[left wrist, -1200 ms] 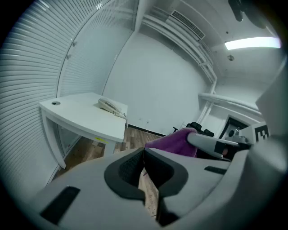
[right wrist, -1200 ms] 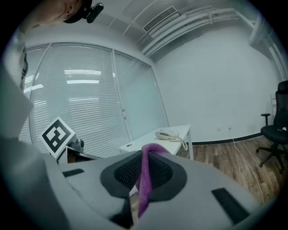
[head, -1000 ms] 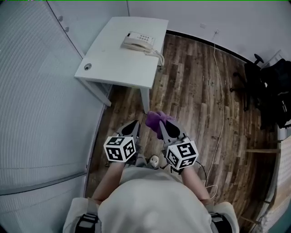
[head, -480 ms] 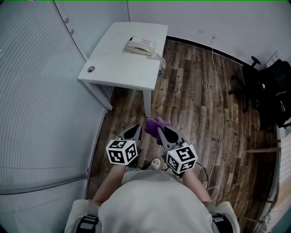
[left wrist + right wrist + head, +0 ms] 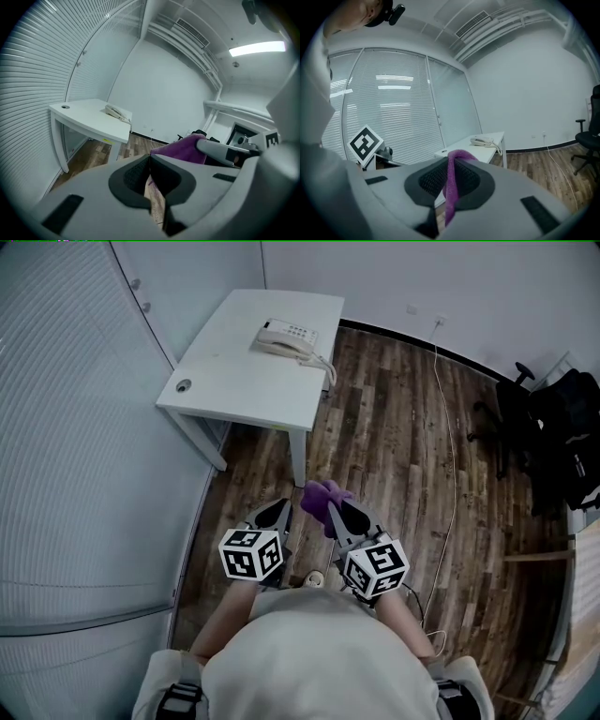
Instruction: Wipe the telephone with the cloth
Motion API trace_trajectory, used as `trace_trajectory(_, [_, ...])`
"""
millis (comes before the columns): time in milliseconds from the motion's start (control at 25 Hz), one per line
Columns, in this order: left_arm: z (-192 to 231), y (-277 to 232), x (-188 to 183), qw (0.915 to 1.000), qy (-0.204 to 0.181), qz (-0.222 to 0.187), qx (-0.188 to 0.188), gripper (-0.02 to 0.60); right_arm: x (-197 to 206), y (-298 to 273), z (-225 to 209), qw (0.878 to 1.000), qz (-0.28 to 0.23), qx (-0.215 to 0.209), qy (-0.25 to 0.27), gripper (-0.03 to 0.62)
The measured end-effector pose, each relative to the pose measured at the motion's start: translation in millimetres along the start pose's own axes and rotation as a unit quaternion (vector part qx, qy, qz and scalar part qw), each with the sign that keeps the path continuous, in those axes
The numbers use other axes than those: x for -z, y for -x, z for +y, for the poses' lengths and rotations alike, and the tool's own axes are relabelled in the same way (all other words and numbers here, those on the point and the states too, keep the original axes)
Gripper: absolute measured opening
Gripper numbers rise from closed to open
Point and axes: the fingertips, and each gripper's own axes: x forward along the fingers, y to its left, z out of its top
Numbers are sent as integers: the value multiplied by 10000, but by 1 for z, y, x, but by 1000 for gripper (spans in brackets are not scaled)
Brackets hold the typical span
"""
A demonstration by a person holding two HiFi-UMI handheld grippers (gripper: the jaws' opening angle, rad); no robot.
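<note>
The telephone (image 5: 288, 337), a pale corded desk set, sits at the far right corner of a white desk (image 5: 239, 381), well apart from both grippers, which are held low in front of the person. Its curly cord (image 5: 327, 365) hangs over the desk's right edge. The purple cloth (image 5: 322, 494) is nowhere near the telephone: it is pinched in the right gripper (image 5: 335, 513), whose jaws are clamped on a fold of it, so that in the right gripper view the cloth (image 5: 452, 180) runs as a narrow band up between the pads and bunches out past the tips. The left gripper (image 5: 278, 511) has its jaws pressed together with nothing between them, and it sits just beside the right one.

The desk top is bare apart from the telephone and a round cable hole (image 5: 183, 385) near its front left corner. Under it lies a dark wood-plank floor (image 5: 394, 437) with a thin white cable (image 5: 454, 474) trailing across it. Slatted blinds (image 5: 66, 427) cover the glass wall on the left, and a black office chair (image 5: 511, 413) stands at the far right
</note>
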Motion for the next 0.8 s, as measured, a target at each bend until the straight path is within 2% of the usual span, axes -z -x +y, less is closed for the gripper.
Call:
trace_trajectory(400, [-3,-8,0,9999,116,6,-83,21,-7,-1,-17,10000,25,-64,9,43])
trace_trajectory(800, [21,-30,-9,9994,235,94,-243,21,-12,-22,-36,9999,55,-53,-74,43])
